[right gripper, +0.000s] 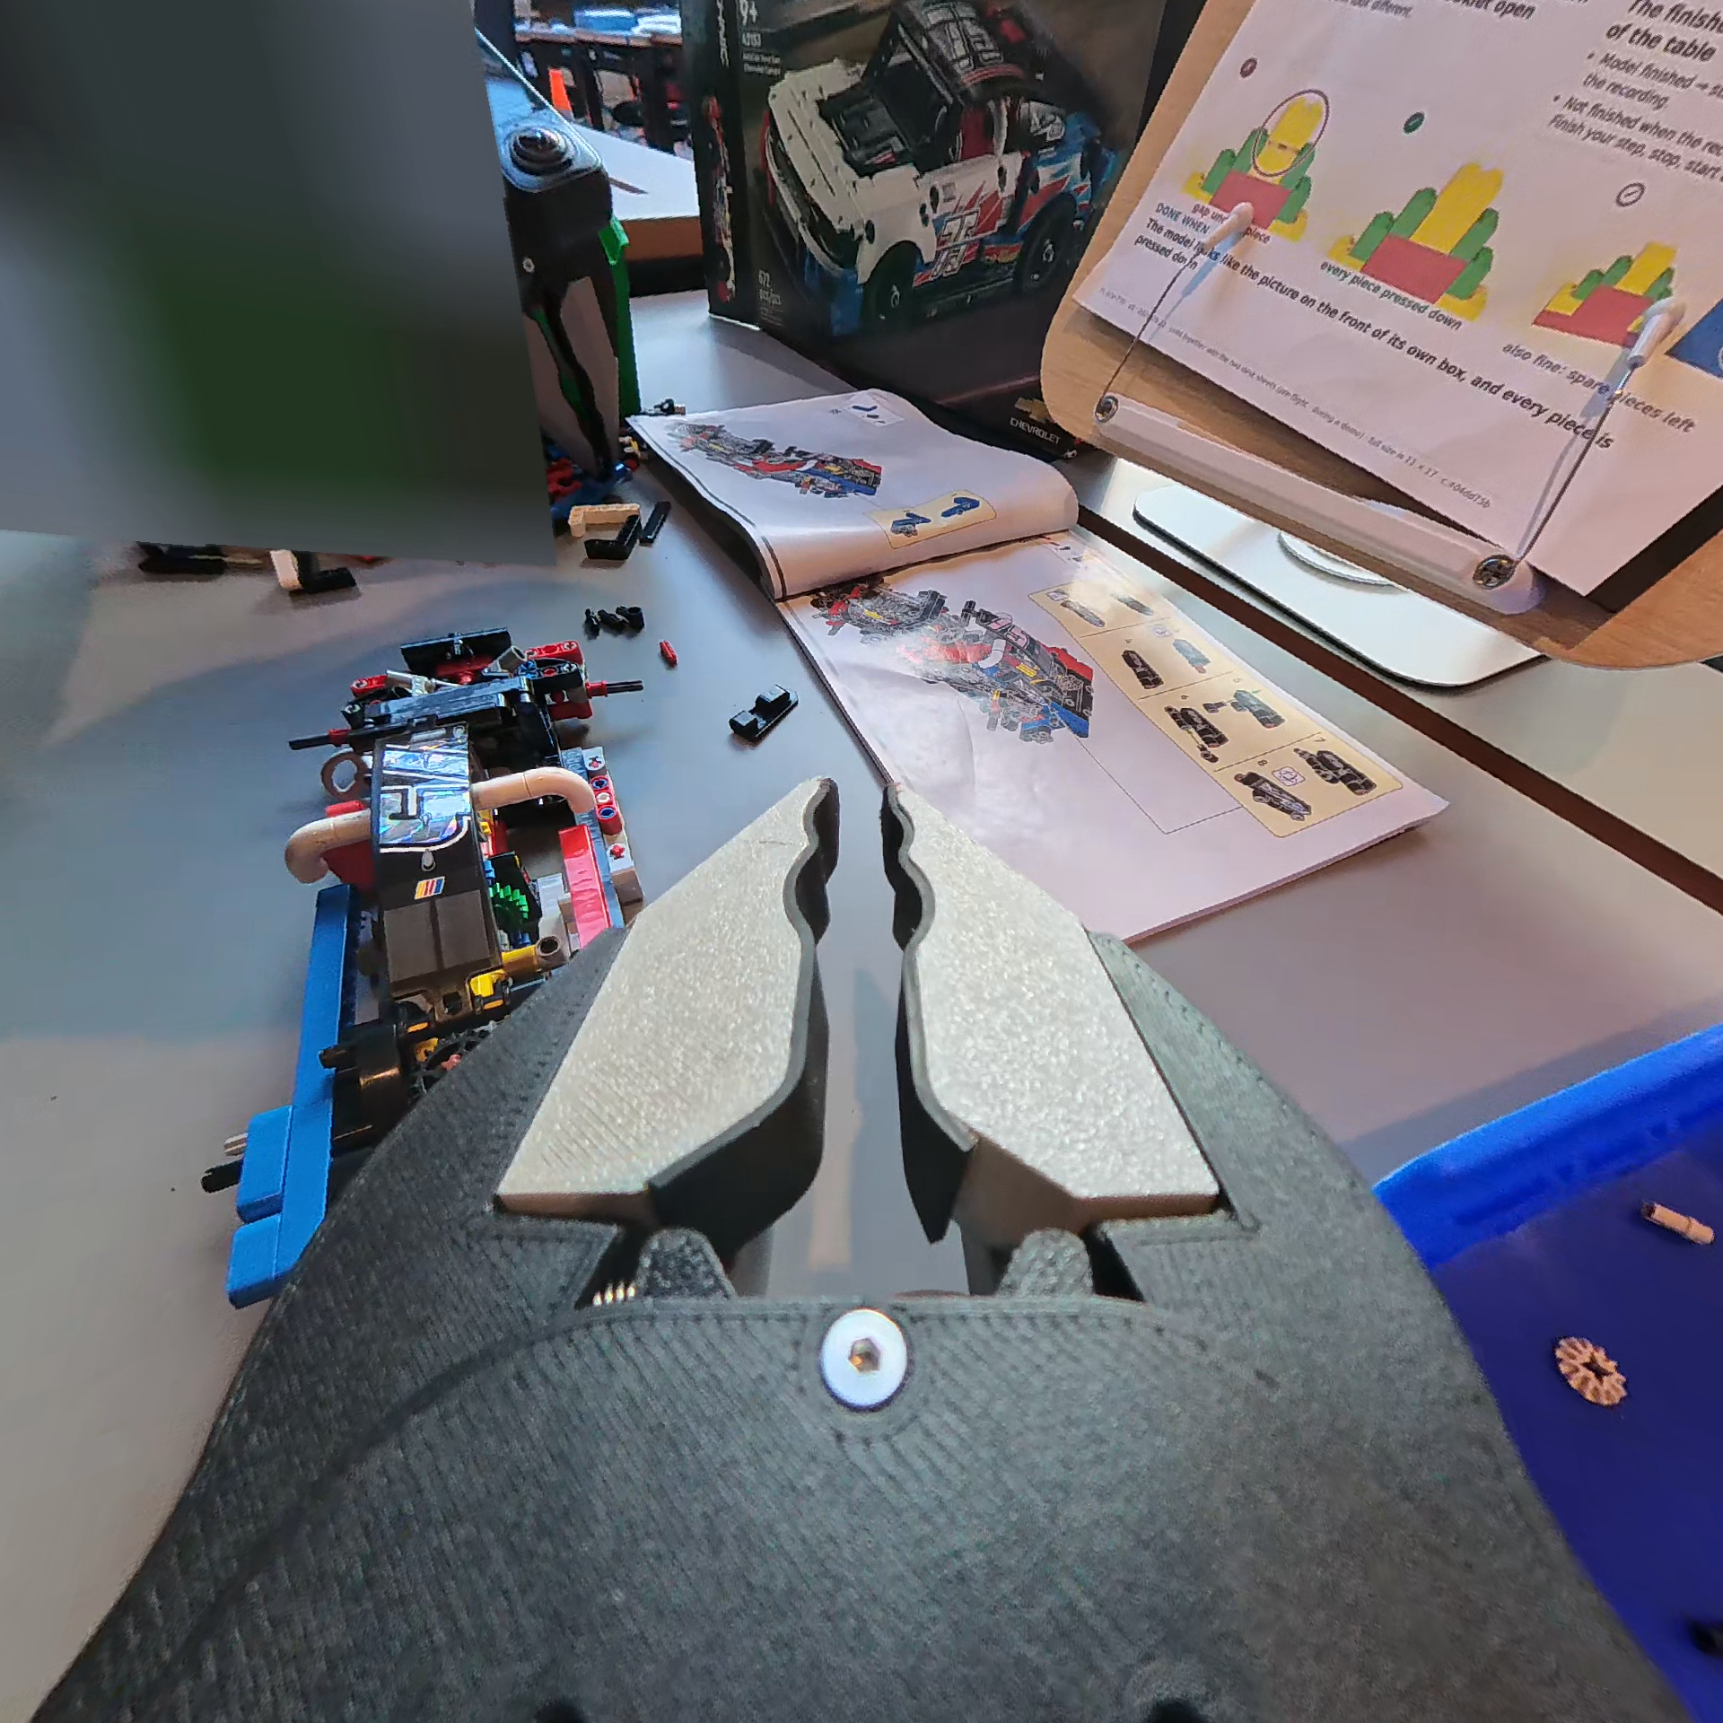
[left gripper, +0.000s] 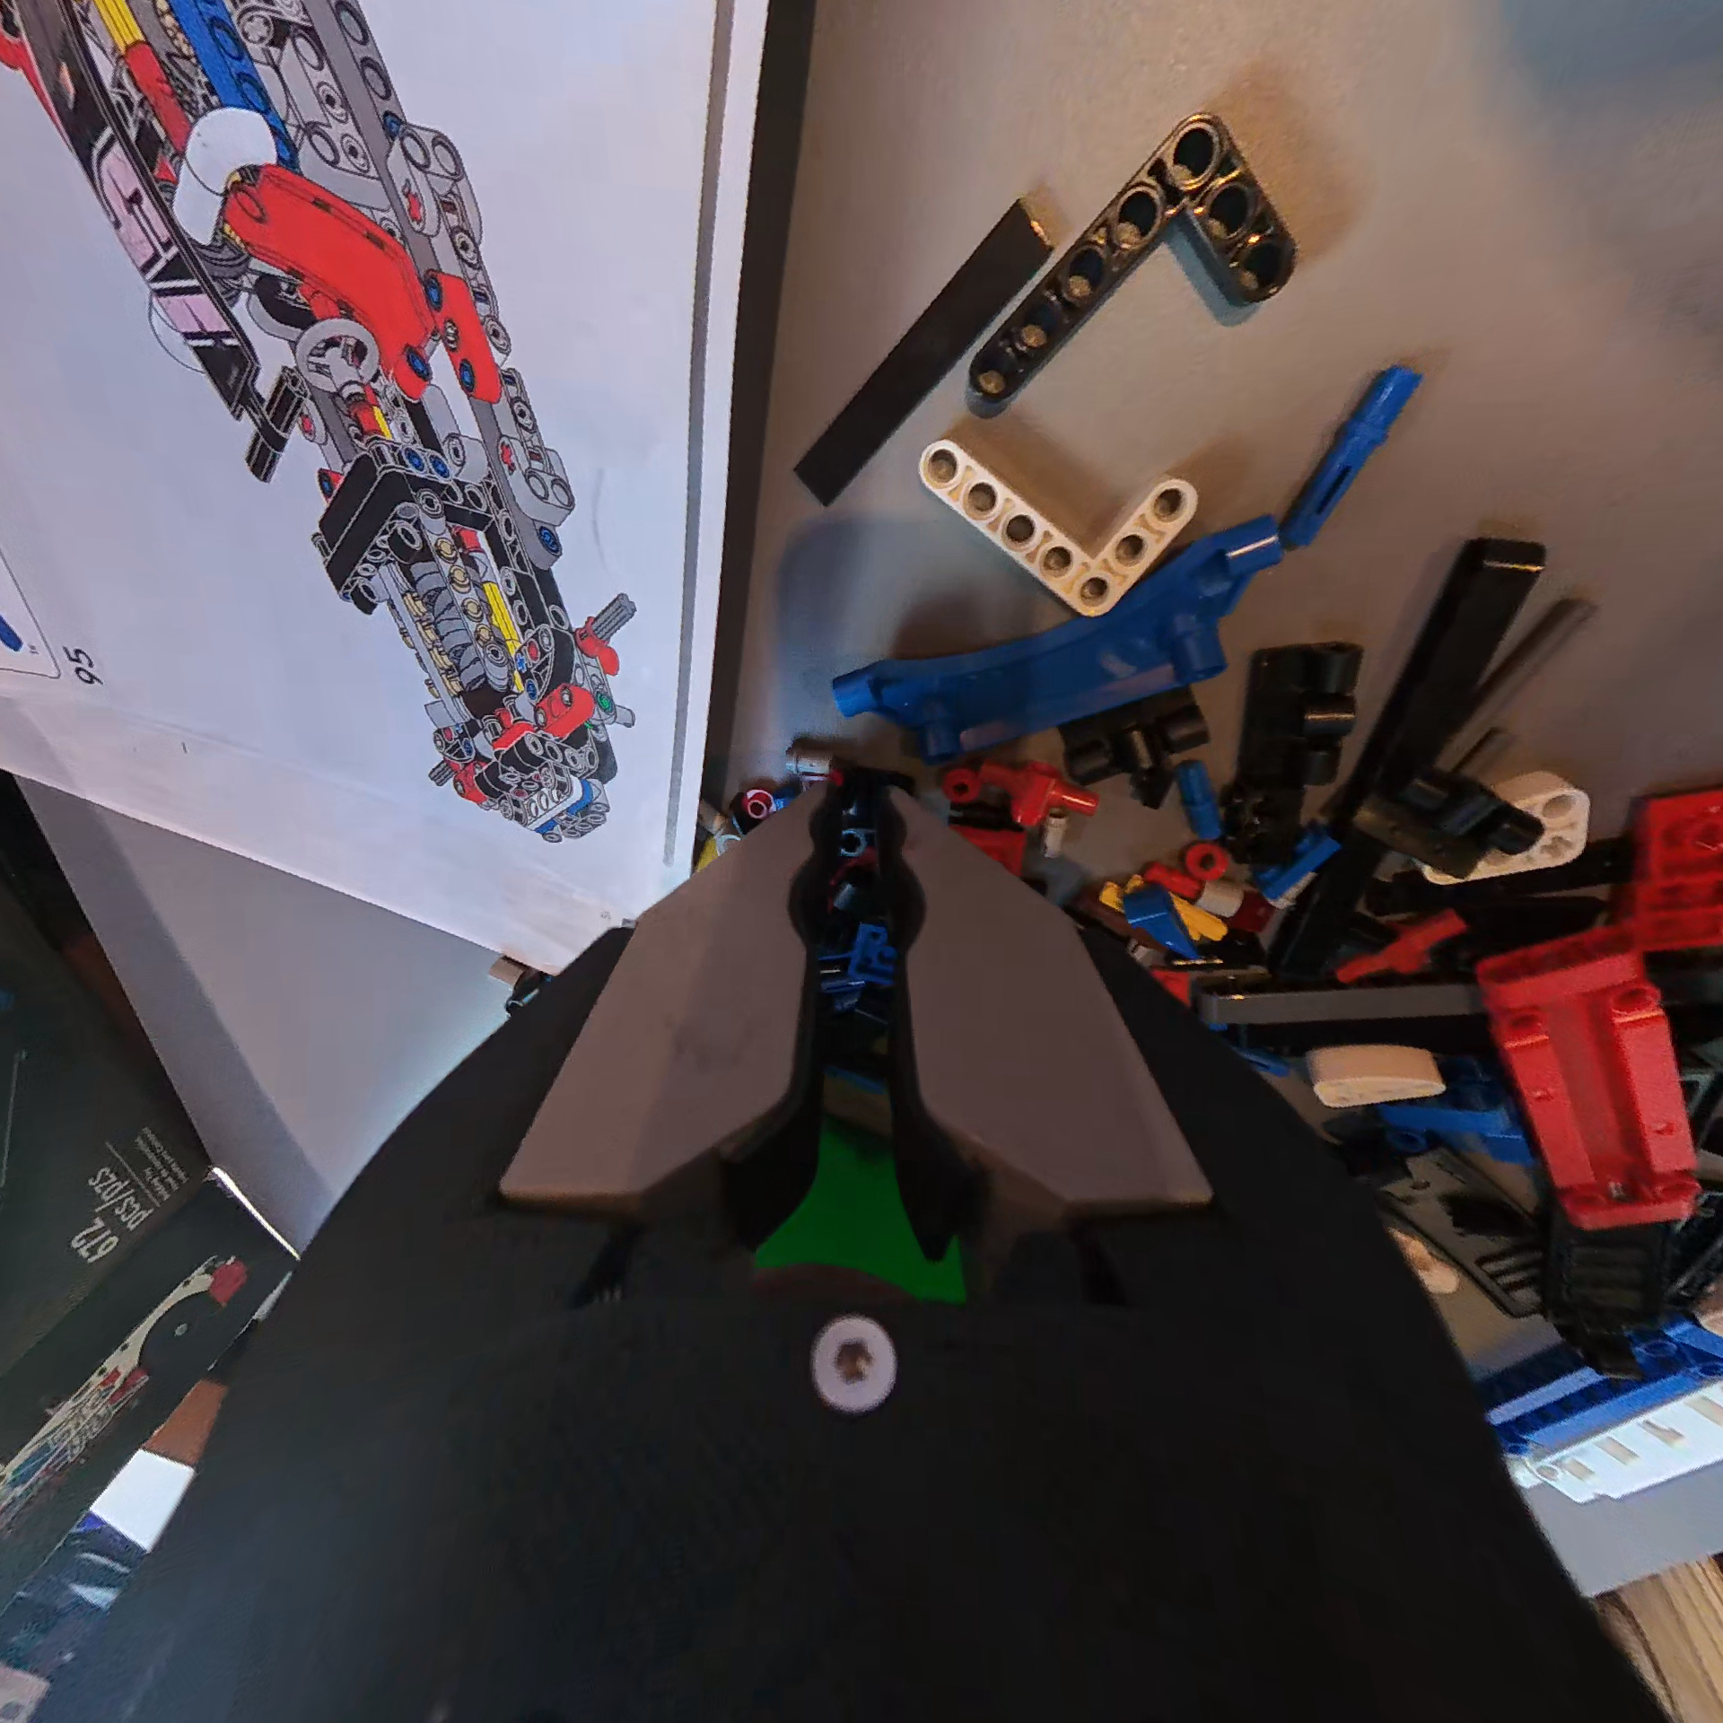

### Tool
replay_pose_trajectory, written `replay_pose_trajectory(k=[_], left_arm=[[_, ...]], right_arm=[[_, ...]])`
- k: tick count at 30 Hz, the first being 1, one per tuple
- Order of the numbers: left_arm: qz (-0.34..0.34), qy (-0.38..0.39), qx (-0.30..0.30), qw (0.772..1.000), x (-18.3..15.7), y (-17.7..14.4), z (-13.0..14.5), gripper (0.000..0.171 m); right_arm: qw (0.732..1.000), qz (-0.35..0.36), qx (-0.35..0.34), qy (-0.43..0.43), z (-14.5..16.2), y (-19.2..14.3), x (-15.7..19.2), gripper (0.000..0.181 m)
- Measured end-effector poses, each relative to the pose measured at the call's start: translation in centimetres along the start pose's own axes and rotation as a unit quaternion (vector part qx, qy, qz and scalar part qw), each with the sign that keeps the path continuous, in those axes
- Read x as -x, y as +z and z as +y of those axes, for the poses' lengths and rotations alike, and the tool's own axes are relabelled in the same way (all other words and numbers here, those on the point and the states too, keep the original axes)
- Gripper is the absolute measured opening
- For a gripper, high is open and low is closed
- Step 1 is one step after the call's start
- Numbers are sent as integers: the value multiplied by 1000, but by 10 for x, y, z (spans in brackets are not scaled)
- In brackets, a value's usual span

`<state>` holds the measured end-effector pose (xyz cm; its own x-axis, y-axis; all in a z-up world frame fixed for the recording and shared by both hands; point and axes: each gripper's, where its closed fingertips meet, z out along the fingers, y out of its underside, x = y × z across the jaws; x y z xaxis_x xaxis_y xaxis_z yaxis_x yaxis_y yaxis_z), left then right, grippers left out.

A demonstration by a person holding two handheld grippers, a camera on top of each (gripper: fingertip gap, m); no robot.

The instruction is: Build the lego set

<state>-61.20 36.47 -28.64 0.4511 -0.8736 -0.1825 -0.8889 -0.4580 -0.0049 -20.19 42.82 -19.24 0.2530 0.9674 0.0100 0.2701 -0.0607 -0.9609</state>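
My left gripper [left gripper: 858,792] points down into a pile of small loose Lego pieces [left gripper: 1165,895] beside the open instruction booklet [left gripper: 373,373]. Its fingers stand a narrow gap apart with the tips among the pieces; whether they pinch one is hidden. It also shows far off in the right wrist view [right gripper: 597,447]. My right gripper [right gripper: 858,792] hovers over the grey table, slightly open and empty. The part-built car chassis [right gripper: 447,886] lies just to its left, and the booklet [right gripper: 1026,709] to its right. A small black piece [right gripper: 763,713] lies ahead of its tips.
A blue curved panel [left gripper: 1054,653], a white L-beam [left gripper: 1054,541], a black L-beam [left gripper: 1147,252] and a red block [left gripper: 1585,1072] lie by the pile. The set's box [right gripper: 932,186] stands at the back. A stand with a sheet [right gripper: 1399,280] and a blue bin [right gripper: 1585,1352] are at the right. Across from one pair of fingers to the other is roughly 45 cm. The small black piece [right gripper: 763,713] sits 15 cm or so from the ends of my right fingers.
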Motion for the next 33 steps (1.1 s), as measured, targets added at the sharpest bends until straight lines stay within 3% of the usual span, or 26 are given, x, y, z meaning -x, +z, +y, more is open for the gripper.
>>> replay_pose_trajectory(k=[6, 9, 11, 14, 17, 23, 25, 29, 33], left_arm=[[-83, -41, -39, 995, 13, -35, -5, 4], [-110, -108, -114, 982, 7, -70, -24, 3], [-115, -159, -197, 961, -8, -95, -50, 4], [-93, -226, -360, 900, -42, -125, -105, 3], [-2, -292, -505, 812, -76, -136, -155, 4], [72, -310, -643, 697, -95, -147, -204, 4], [43, -320, -641, 696, -89, -137, -208, 4], [-66, -308, -605, 732, -74, -118, -211, 3], [-168, -280, -595, 735, -63, -119, -216, 4]], right_arm=[[1000, -11, -4, 8, -1, 1, 3, 6], [1000, -18, -7, 4, -3, 2, 9, 7], [1000, -24, -7, -3, -4, 4, 14, 7], [1000, -26, -2, -17, -4, 7, 20, 7], [999, -25, -1, -26, -4, 9, 23, 7], [999, -25, -14, -32, -8, 7, 24, 7], [999, -24, -17, -32, -9, 6, 23, 8], [999, -17, -17, -29, -8, 6, 16, 8], [1000, -19, -10, -18, -2, 12, 12, 8]])
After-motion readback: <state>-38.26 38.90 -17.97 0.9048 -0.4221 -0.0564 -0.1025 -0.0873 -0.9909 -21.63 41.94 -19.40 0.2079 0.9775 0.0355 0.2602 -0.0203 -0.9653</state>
